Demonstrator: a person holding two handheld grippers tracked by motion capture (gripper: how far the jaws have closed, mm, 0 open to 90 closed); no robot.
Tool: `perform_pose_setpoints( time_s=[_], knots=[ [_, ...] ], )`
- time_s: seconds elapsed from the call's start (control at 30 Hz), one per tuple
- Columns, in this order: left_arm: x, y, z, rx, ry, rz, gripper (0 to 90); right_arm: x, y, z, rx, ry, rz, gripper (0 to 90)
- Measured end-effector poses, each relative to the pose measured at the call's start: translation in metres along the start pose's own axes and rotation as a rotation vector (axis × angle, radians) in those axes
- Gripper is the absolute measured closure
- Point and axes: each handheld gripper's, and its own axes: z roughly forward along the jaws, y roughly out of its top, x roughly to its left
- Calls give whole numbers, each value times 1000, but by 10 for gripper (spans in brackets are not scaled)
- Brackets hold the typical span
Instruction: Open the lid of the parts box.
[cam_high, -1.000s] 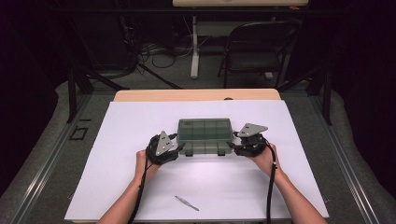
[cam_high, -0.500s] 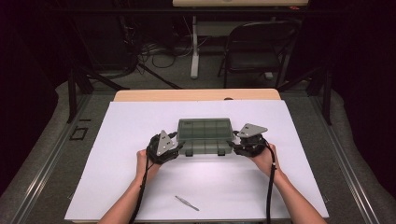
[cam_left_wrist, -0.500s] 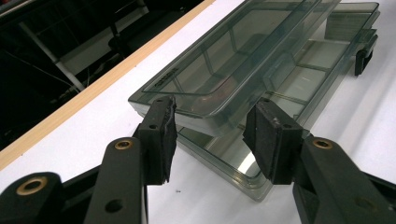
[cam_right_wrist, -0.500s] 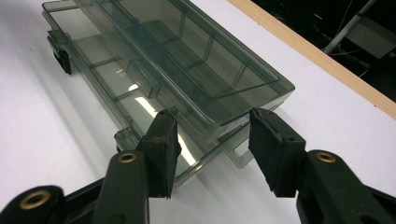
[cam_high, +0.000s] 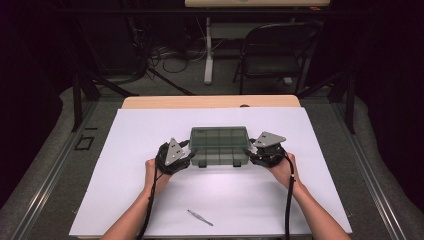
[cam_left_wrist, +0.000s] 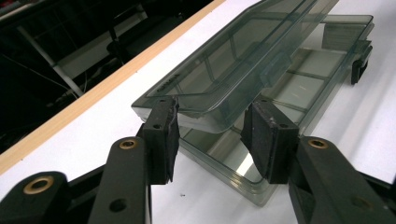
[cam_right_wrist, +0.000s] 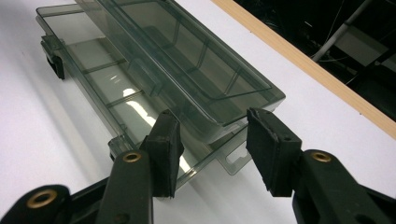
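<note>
Both grippers sit at the short ends of the smoky plastic organiser box (cam_high: 219, 145), which lies in the middle of the white bench (cam_high: 125, 190). On the left end, my left gripper (cam_left_wrist: 212, 133) has its jaws apart with the corner of the box between them, and they have just been closing a little. One pad looks to be against the lid's edge, the other seems just clear, so I would not call it a clamp yet. At the right end, my right gripper (cam_right_wrist: 210, 140) does the same: jaws apart, just been narrowing, the box corner and its small tab between the pads, no firm pinch that I can make out.

Compared with a second ago, the box and my hands sit where they were; only the jaws have come in. I judge this as settling a two-ended hold on the lid.

From above, the box looks shut. My gripper views show its lid (cam_left_wrist: 243, 51) raised off the tray (cam_right_wrist: 116, 88), with dividers and dark front latches. The high view adds a thin metal tool (cam_high: 200, 217) at the near edge.
</note>
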Motion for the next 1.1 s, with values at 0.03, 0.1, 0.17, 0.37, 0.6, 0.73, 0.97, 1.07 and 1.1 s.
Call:
perform_pose_setpoints(
  time_s=[0.03, 0.1, 0.17, 0.37, 0.6, 0.73, 0.97, 1.07, 1.1],
  knots=[
    [0, 0, 0, 0, 0, 4, 561, 0, 0, 0, -2, -2, -2, 551],
    [0, 1, -1, 1, 1, 7, 566, 0, 2, -1, -2, -6, -6, 556],
    [2, 2, -1, -2, 0, 5, 569, 0, 3, -1, -8, -9, -8, 559],
    [7, 7, -2, -5, -1, 8, 576, -1, 5, -2, -17, -17, -7, 570],
    [10, 11, -2, -10, -7, 8, 591, -5, 9, -3, -28, -17, 5, 592],
    [13, 14, -2, -13, -7, 12, 600, -6, 11, -3, -38, -25, 6, 605],
    [17, 17, -1, -20, -7, 10, 612, -9, 14, -3, -43, -35, 20, 625],
    [19, 19, -1, -24, -7, 8, 618, -11, 15, -2, -47, -40, 21, 634],
    [20, 20, -1, -24, -9, 6, 619, -11, 15, -2, -49, -40, 24, 636]
  ],
)
